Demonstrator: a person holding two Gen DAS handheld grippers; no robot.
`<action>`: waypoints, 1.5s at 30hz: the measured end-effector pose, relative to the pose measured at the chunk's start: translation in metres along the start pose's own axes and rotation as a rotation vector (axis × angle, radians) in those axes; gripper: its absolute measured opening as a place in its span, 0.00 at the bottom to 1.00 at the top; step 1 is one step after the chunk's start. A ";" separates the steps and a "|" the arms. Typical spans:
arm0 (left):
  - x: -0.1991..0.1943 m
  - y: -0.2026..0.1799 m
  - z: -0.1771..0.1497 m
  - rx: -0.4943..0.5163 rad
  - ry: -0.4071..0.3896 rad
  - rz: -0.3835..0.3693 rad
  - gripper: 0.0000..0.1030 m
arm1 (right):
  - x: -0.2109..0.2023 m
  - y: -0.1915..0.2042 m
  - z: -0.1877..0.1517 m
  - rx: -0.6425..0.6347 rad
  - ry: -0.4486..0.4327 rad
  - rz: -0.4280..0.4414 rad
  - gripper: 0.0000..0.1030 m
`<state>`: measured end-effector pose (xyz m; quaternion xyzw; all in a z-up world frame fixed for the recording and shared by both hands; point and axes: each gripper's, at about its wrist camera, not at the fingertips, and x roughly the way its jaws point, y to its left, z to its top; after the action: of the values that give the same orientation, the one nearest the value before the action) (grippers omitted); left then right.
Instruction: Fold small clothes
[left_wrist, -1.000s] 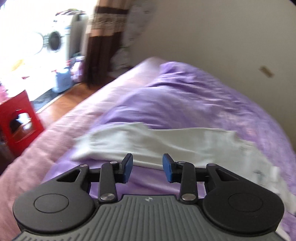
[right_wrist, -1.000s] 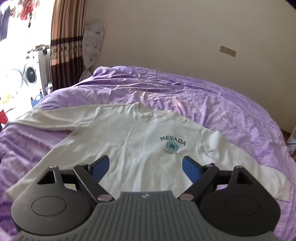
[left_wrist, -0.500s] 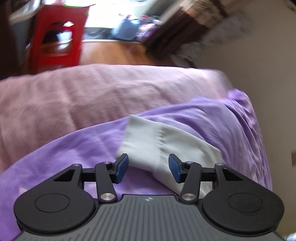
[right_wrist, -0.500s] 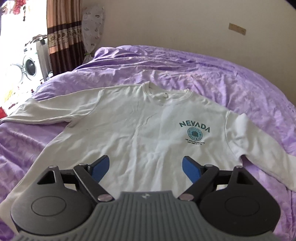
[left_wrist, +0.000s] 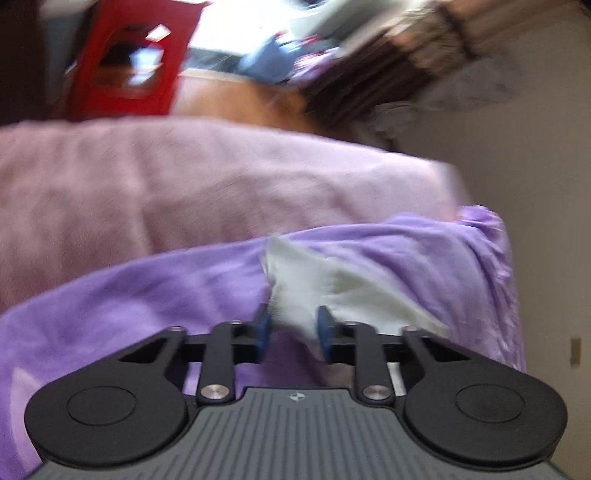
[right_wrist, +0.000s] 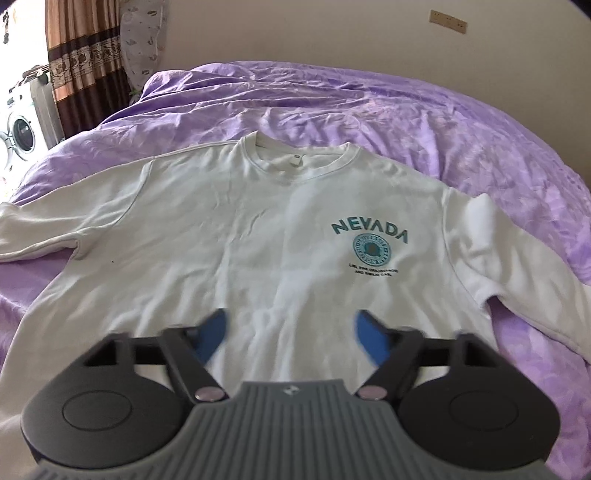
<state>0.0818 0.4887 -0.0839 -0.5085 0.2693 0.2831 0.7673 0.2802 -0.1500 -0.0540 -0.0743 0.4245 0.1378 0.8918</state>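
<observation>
A white long-sleeved sweatshirt (right_wrist: 258, 236) with a teal NEVADA print lies face up, spread flat on a purple bedsheet (right_wrist: 443, 122). My right gripper (right_wrist: 290, 332) is open and empty, low over the shirt's lower middle. In the left wrist view my left gripper (left_wrist: 291, 332) is open, its blue pads either side of the end of the shirt's left sleeve (left_wrist: 314, 284). The sleeve cuff lies just ahead of the fingers. The view is blurred, so I cannot tell if the pads touch the cloth.
A pink blanket (left_wrist: 184, 192) covers the bed's edge beyond the sleeve. A red plastic stool (left_wrist: 129, 62) stands on the wooden floor past it. A brown curtain (right_wrist: 85, 66) and a washing machine (right_wrist: 18, 133) stand at the left, a beige wall behind the bed.
My left gripper has swung left to the sleeve end and narrowed its jaws around it. My right gripper has moved forward and lower over the shirt's body, still open.
</observation>
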 end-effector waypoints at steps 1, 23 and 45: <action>-0.008 -0.014 -0.003 0.056 -0.037 -0.026 0.20 | 0.002 -0.001 0.001 -0.001 0.002 0.007 0.43; -0.001 -0.327 -0.355 1.283 0.109 -0.319 0.15 | -0.008 -0.026 0.011 0.159 -0.064 0.157 0.22; 0.027 -0.249 -0.258 1.111 0.273 -0.244 0.41 | 0.077 -0.021 -0.006 0.523 0.194 0.434 0.40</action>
<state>0.2448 0.1720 -0.0336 -0.0890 0.4136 -0.0591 0.9042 0.3282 -0.1578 -0.1175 0.2360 0.5341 0.2029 0.7860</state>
